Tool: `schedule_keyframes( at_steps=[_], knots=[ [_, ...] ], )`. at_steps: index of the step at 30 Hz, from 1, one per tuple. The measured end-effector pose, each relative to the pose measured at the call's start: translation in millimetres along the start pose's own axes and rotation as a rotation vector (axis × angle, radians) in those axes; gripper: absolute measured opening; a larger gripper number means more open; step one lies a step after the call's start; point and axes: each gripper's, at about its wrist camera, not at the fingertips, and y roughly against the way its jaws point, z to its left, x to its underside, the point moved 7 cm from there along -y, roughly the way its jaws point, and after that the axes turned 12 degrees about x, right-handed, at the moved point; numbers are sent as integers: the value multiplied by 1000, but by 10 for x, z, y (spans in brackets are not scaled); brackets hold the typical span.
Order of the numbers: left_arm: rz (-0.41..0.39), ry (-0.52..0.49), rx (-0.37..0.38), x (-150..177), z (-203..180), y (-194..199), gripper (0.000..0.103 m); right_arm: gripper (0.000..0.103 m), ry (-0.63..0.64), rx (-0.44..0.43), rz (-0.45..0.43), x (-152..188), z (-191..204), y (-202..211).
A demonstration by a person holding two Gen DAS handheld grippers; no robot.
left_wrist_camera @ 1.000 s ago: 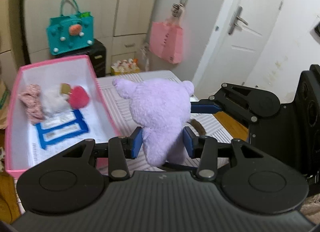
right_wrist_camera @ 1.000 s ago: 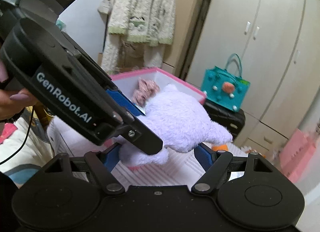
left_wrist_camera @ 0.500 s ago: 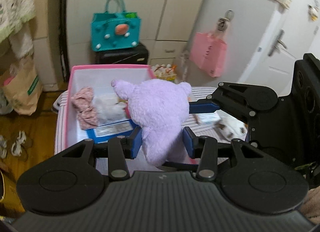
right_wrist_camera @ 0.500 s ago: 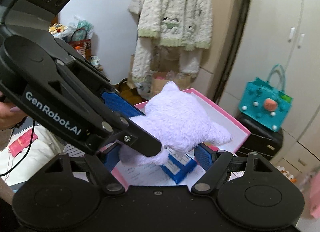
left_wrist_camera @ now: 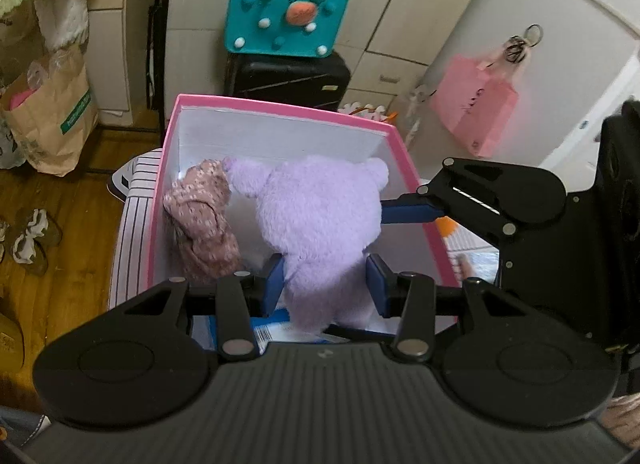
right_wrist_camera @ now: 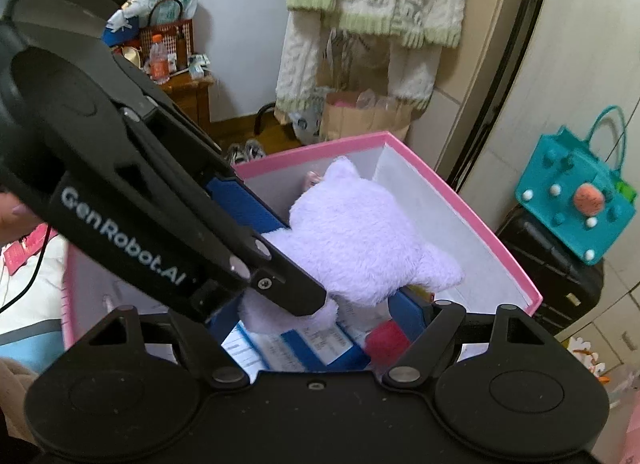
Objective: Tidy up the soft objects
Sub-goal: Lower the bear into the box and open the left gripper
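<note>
My work surface is a striped white top point(left_wrist_camera: 132, 220), thin dark lines on pale ground, its rounded corner showing at left in my left wrist view. The pink box point(left_wrist_camera: 280, 110) with white inner walls sits directly on it and covers most of the visible area; stripes show along the box's left side, and a small strip of the same surface shows past its right wall. What lies on that strip is blurred; I cannot identify it. Beyond the top is wooden floor point(left_wrist_camera: 60, 264). On the floor: a brown paper bag point(left_wrist_camera: 52, 120) against the wall and shoes point(left_wrist_camera: 28, 236) near the left edge.
</note>
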Motion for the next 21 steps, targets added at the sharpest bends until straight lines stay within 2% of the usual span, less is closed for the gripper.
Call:
schedule_keyframes(
  at_steps=[11,21],
  knots=[
    [57,32,-64,-226,321,-424,43,80,9,-45,89,-12,-197,-511],
    [48,3,-107,-249,367,-457,42,83,45,-1,163,-17,-199,-608]
  ],
)
